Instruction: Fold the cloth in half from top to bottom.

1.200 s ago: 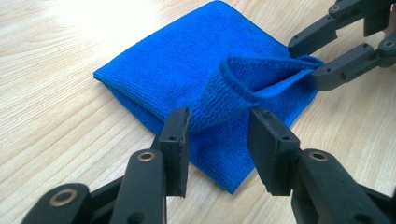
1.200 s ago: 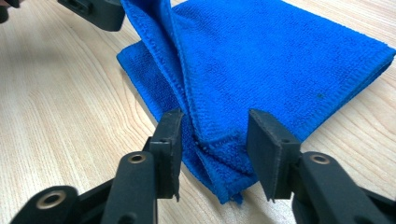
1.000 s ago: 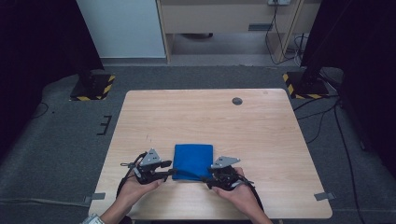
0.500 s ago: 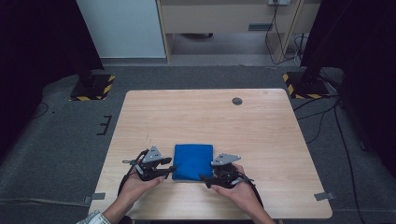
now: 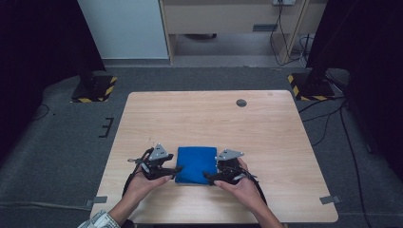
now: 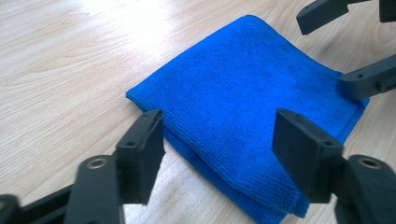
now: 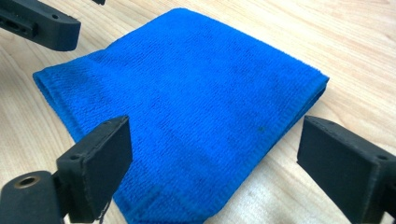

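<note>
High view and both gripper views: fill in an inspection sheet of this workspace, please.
Surface: light wooden table, with a small dark round disc near its far edge.
Job's things: blue cloth, folded, lying flat near the front edge.
Clutter: nothing seen.
Grippers: left gripper and right gripper flank the cloth; both have just been opening, jaws apart, pads not pressing.
Cables: black cable trails from the left gripper; loose leads on the floor.
Surroundings: grey carpet, hazard-striped stand bases.
</note>
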Action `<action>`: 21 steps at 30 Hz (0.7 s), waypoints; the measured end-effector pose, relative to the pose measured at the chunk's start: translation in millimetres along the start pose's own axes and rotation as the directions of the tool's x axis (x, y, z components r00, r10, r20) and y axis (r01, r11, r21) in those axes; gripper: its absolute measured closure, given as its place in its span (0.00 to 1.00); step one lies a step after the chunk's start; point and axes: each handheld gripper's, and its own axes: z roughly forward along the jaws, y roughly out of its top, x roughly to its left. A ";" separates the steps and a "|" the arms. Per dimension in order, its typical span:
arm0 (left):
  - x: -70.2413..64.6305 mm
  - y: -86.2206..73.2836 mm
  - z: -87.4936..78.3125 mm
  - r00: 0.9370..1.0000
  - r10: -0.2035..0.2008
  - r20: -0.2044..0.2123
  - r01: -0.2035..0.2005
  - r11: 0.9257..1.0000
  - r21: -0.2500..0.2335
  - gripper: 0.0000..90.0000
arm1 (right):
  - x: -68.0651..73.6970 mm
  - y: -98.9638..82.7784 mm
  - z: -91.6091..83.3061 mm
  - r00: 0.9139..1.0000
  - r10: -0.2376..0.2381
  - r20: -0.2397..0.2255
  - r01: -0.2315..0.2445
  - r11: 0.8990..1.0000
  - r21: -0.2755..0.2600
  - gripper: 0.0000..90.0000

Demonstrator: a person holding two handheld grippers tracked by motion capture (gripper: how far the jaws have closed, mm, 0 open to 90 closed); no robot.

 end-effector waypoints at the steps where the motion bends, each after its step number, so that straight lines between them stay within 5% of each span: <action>1: 0.6 0.9 0.6 1.000 -0.001 -0.003 0.001 1.000 0.000 0.36 | -0.4 0.8 0.3 1.000 -0.009 0.001 0.009 1.000 -0.002 0.11; 12: 3.3 9.5 6.6 1.000 -0.016 -0.009 0.016 1.000 0.017 0.11 | -1.4 12.7 1.9 0.999 -0.036 0.003 0.036 0.999 -0.007 0.10; 21: 10.7 20.5 4.2 0.999 -0.031 -0.033 0.032 0.999 0.011 0.04 | -6.9 29.6 -2.8 0.999 -0.053 0.013 0.053 0.999 -0.013 0.09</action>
